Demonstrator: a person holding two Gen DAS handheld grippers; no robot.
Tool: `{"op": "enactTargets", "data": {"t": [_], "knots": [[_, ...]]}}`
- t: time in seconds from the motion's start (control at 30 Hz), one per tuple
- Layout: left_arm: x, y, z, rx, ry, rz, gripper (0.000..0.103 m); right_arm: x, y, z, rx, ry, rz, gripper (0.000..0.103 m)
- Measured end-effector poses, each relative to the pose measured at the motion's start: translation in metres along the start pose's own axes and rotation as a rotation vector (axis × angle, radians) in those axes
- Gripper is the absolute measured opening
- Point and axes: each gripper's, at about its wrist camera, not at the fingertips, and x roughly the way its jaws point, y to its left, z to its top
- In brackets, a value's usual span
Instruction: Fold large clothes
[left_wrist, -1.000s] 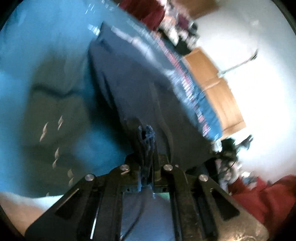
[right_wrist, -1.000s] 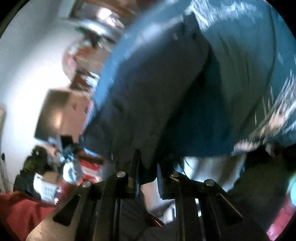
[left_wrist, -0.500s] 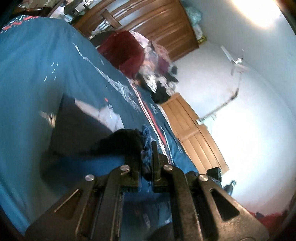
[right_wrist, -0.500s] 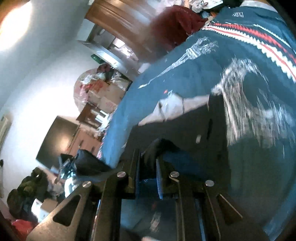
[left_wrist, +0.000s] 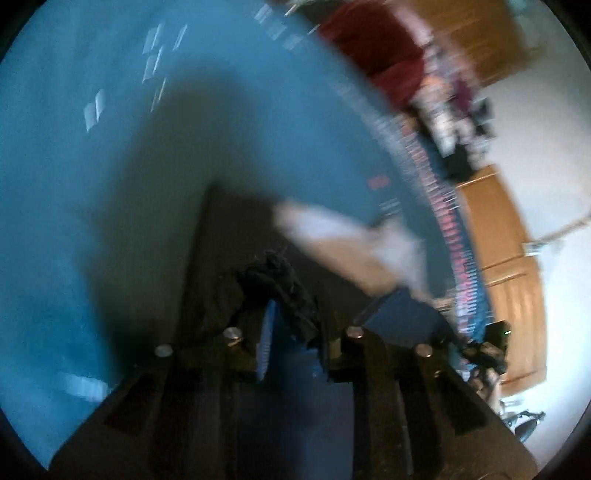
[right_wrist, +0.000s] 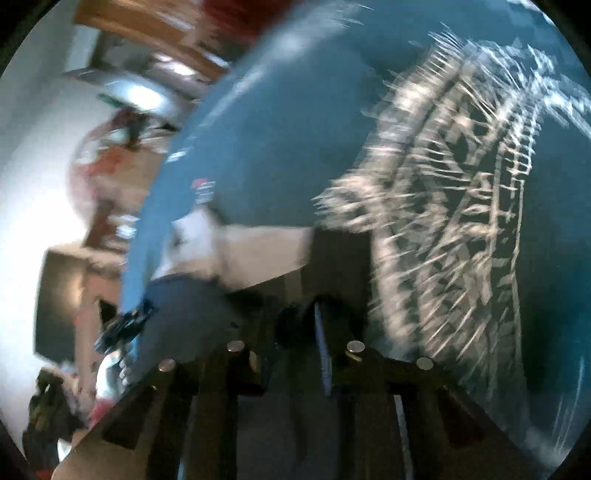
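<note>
Left gripper (left_wrist: 291, 325): black fingers parted, a gap seen between them, blue pad exposed on one finger; frayed dark cloth lies draped across the tips. Right gripper (right_wrist: 303, 332): fingers likewise parted, pointed downward and forward. Both views blurred.

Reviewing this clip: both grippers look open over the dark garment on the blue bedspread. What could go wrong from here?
1. The left hand-held gripper is open, yet a frayed bunch of the dark garment sits between its fingers; pulling away may drag the fold apart.
2. The white pocket lining sticks out sideways, so the fold may end up uneven.
3. Both views are motion-blurred; the right hand-held gripper may regrasp badly.
</note>
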Motion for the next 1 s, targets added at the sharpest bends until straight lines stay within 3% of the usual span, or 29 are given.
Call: {"op": "enactTargets", "data": {"t": [0.07,0.27,0.33,0.37,0.4,0.43,0.5,0.6,0.67,0.73,0.77,0.8,0.9,0.93,1.0], "knots": [[0.004,0.003,-0.002,0.006,-0.014,-0.023,0.022,-0.001,-0.012,0.005,0.028,-0.034,-0.012,0.068],[-0.016,-0.011,0.003,0.068,-0.017,-0.059,0.039,-0.006,-0.018,0.001,-0.009,-0.049,0.009,0.068],[-0.024,-0.010,0.008,0.037,-0.041,-0.105,0.048,-0.003,-0.017,-0.003,-0.006,-0.044,-0.004,0.068],[-0.031,-0.006,0.008,0.015,-0.077,-0.128,0.065,-0.002,-0.016,-0.004,-0.009,-0.044,-0.019,0.068],[-0.037,-0.006,0.010,0.000,-0.123,-0.111,0.088,-0.002,-0.014,-0.004,-0.018,-0.046,-0.035,0.068],[-0.047,-0.003,0.008,-0.014,-0.169,-0.078,0.093,-0.003,-0.010,-0.005,-0.024,-0.047,-0.047,0.068],[-0.068,0.006,0.001,-0.038,-0.247,-0.034,0.093,-0.004,-0.005,-0.004,-0.040,-0.053,-0.081,0.068],[-0.080,0.005,-0.011,0.006,-0.277,0.051,0.092,-0.005,0.005,-0.003,-0.087,-0.079,-0.167,0.063],[-0.073,-0.009,-0.021,0.083,-0.236,0.090,0.092,0.000,0.016,-0.003,-0.166,-0.087,-0.238,0.057],[-0.059,-0.012,-0.036,0.154,-0.157,0.186,0.092,0.011,0.021,-0.004,-0.218,-0.063,-0.315,0.055],[-0.049,-0.006,-0.046,0.185,-0.107,0.271,0.089,0.014,0.025,-0.005,-0.241,-0.050,-0.358,0.052],[-0.042,-0.001,-0.054,0.205,-0.079,0.333,0.077,0.012,0.032,-0.005,-0.265,-0.060,-0.400,0.052],[-0.060,0.000,-0.071,0.234,-0.119,0.392,0.069,-0.017,0.074,-0.023,-0.397,-0.161,-0.489,0.050],[-0.072,-0.010,-0.078,0.261,-0.156,0.451,0.069,-0.029,0.088,-0.036,-0.437,-0.195,-0.488,0.050],[-0.092,-0.041,-0.103,0.381,-0.228,0.438,0.073,-0.050,0.113,-0.076,-0.488,-0.257,-0.444,0.049]]}}
